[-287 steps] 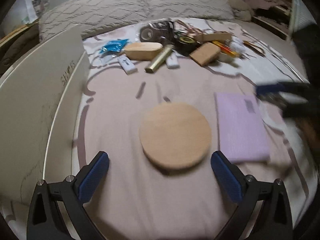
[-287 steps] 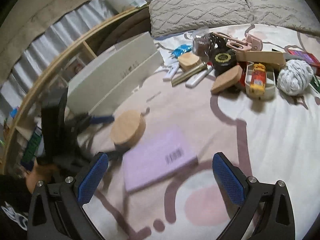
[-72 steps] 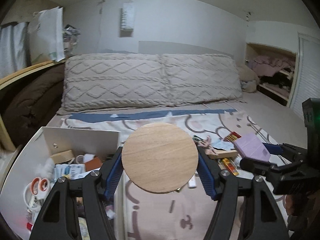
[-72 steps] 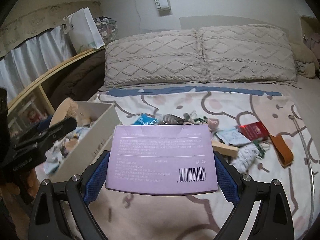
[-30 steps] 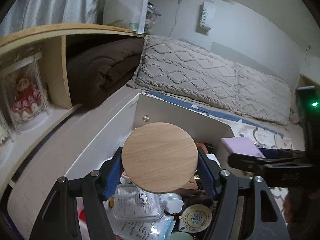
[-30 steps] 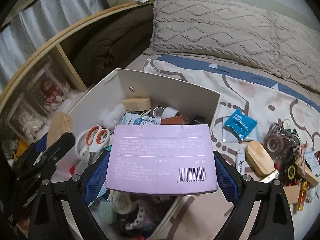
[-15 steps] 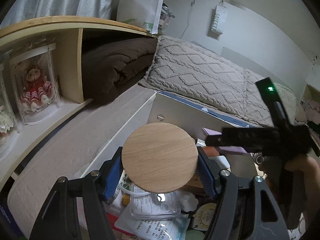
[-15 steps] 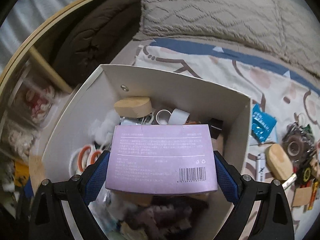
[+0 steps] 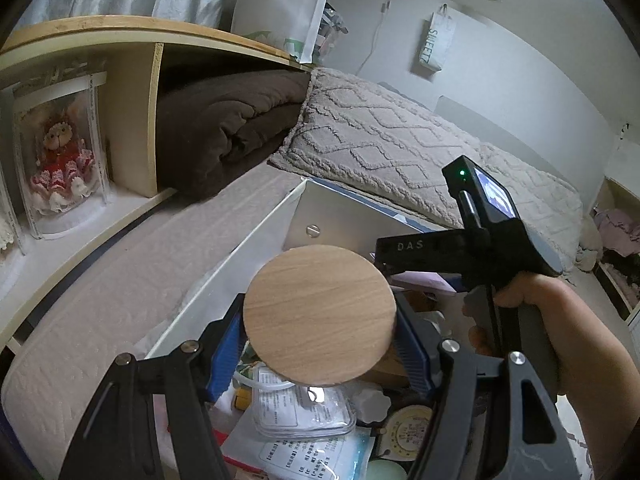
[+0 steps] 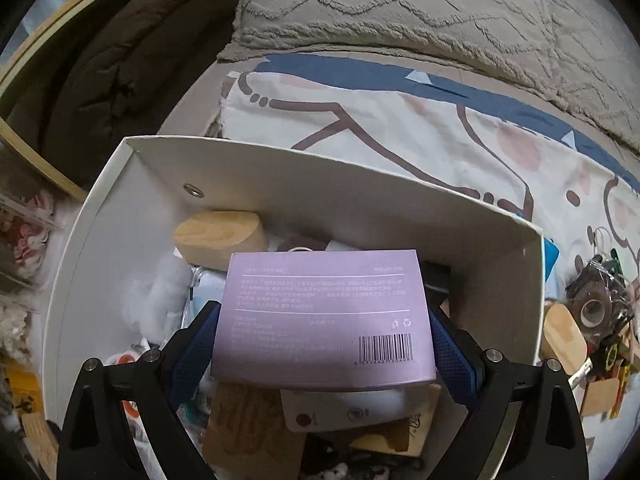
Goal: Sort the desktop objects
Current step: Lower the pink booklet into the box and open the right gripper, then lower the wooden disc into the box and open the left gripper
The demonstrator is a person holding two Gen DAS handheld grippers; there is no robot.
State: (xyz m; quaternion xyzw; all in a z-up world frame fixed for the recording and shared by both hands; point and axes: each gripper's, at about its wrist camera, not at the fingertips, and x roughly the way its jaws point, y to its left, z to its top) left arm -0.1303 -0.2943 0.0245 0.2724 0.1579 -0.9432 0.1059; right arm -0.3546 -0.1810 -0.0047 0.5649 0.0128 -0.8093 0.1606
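Your left gripper (image 9: pixel 320 334) pinched the wooden disc (image 9: pixel 319 314); your right gripper (image 10: pixel 322 336) pinched the purple box (image 10: pixel 323 320) over the crowded white bin (image 10: pixel 360 184); only the right view showed bed clutter (image 10: pixel 592 320).

The left tongs (image 9: pixel 320 334) clamp a round flat wooden disc (image 9: pixel 319 314) above the cluttered white rectangular storage box (image 9: pixel 224 276), the right tongs' black body (image 9: pixel 460 248) alongside.

Your left gripper (image 9: pixel 320 338) has matte black, angular arms with triangular cut-outs, silver round screws at the joints, and blue ribbed pads (image 9: pixel 224 350) lining its fingers. Your right gripper (image 10: pixel 322 338) is built the same way: black frame, silver screws, blue textured pads. From the left wrist view its black body bears white letters "DAS", a small lit screen and a green light, and your right hand (image 9: pixel 560 320) shows no sleeve.
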